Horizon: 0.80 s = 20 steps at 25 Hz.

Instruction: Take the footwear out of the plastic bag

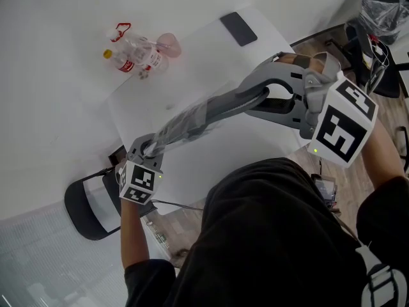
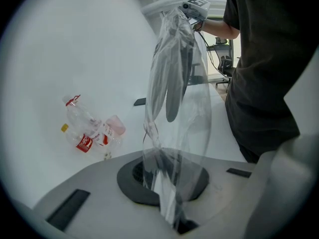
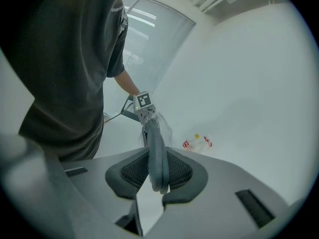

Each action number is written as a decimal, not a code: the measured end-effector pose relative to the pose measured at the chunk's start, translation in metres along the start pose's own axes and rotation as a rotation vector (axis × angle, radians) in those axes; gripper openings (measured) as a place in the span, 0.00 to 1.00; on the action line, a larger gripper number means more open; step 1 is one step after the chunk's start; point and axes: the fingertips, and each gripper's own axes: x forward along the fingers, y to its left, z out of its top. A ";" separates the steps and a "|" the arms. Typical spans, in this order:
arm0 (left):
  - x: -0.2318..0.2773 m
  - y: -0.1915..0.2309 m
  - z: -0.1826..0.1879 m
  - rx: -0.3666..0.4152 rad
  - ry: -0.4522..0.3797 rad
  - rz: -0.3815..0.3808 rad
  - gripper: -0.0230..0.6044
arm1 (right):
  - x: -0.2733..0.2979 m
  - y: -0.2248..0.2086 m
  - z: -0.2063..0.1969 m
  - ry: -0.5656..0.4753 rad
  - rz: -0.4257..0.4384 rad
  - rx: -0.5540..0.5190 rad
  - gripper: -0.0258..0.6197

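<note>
A clear plastic bag (image 1: 185,123) with grey footwear (image 1: 220,107) in it stretches between my two grippers above the white table (image 1: 211,165). My left gripper (image 1: 148,147) is shut on the bag's bunched end at the lower left. In the left gripper view the film (image 2: 169,148) runs up from the pads, with the grey footwear (image 2: 172,73) hanging inside it. My right gripper (image 1: 250,98) is shut on the footwear's other end. The right gripper view shows the grey footwear (image 3: 155,158) pinched edge-on between the dark pads (image 3: 129,171), with my left gripper (image 3: 143,102) beyond it.
Empty plastic bottles (image 1: 135,56) and a pink cup (image 1: 169,43) lie on the table's far left. A flat black object (image 1: 238,29) rests at the far edge. A black chair (image 1: 89,206) stands by the near left corner. The person's dark shirt (image 1: 275,235) fills the foreground.
</note>
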 end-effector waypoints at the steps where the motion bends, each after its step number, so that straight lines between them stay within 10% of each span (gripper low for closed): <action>1: 0.000 0.000 -0.001 -0.004 0.001 -0.001 0.07 | 0.000 0.000 0.000 0.000 0.003 0.000 0.17; 20: -0.003 -0.001 -0.028 -0.049 0.042 0.012 0.07 | -0.017 -0.002 0.001 -0.007 0.012 -0.013 0.17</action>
